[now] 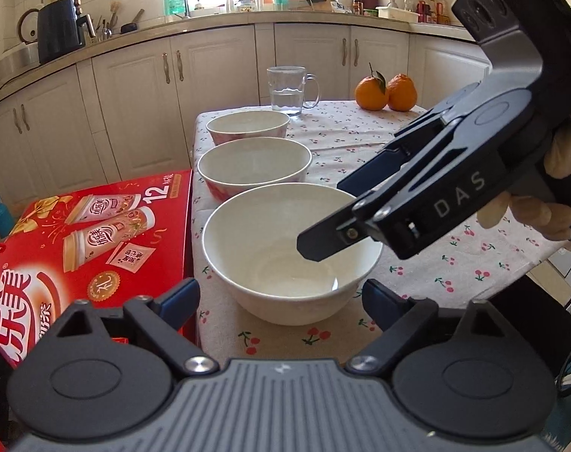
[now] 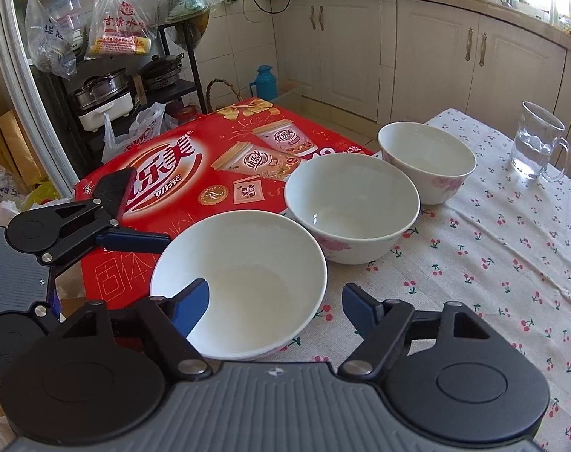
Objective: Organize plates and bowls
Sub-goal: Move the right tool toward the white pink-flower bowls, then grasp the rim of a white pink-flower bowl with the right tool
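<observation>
Three white bowls stand in a row on the cherry-print tablecloth: a near bowl [image 1: 285, 256] [image 2: 240, 286], a middle bowl [image 1: 253, 167] [image 2: 351, 207] and a far bowl with pink flowers [image 1: 247, 126] [image 2: 426, 160]. My left gripper [image 1: 281, 301] is open, its jaws on either side of the near bowl's front. My right gripper [image 2: 276, 305] is open, one finger inside the near bowl and one outside its rim. In the left wrist view the right gripper [image 1: 323, 237] reaches over the near bowl from the right.
A red milk-tea gift box [image 1: 89, 241] [image 2: 195, 173] abuts the table's left side. A glass mug of water [image 1: 291, 90] [image 2: 538, 145] and two oranges [image 1: 385, 92] sit at the far end. Kitchen cabinets stand behind the table.
</observation>
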`<state>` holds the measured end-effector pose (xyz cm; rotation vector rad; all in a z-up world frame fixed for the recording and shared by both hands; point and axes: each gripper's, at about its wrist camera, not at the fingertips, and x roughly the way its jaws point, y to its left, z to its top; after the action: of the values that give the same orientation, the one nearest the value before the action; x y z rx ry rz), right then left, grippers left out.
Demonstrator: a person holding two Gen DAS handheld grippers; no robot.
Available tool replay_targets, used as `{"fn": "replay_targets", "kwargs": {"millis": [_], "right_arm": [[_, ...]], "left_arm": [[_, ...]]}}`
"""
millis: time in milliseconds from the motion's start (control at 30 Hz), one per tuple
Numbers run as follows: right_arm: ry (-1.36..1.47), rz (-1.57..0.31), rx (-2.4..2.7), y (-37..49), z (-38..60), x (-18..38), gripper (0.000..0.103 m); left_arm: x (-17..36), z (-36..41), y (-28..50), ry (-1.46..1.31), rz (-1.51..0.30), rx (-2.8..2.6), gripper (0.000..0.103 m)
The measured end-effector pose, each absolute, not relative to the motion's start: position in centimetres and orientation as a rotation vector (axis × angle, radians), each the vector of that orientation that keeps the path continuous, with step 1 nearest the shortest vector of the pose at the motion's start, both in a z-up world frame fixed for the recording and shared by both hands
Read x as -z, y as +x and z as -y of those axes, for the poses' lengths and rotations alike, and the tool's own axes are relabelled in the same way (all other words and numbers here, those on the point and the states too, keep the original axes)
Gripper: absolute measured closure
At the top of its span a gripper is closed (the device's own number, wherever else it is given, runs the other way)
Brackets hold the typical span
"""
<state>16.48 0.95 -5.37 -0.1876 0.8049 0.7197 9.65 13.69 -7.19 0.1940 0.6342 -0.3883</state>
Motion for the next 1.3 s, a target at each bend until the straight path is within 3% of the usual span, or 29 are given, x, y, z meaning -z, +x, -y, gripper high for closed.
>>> {"fn": "replay_targets", "kwargs": {"millis": [233, 767, 1300], "right_arm": [[-0.137, -0.838, -0.758, 17.2, -0.7, 6.0, 0.037], [-0.111, -0.838, -0.747, 16.7, 0.9, 5.8, 0.038], [-0.093, -0.811, -0.559, 14.8, 9.2, 4.5, 0.038]], "left_arm": [[7.2, -13.8, 10.0, 0.179, -0.650, 0.413, 0.018], [6.2, -12.0, 10.3, 0.221, -0.643, 0.456, 0.018], [5.4, -4.5, 12.0, 0.275, -0.600, 0.667, 0.018]]}}
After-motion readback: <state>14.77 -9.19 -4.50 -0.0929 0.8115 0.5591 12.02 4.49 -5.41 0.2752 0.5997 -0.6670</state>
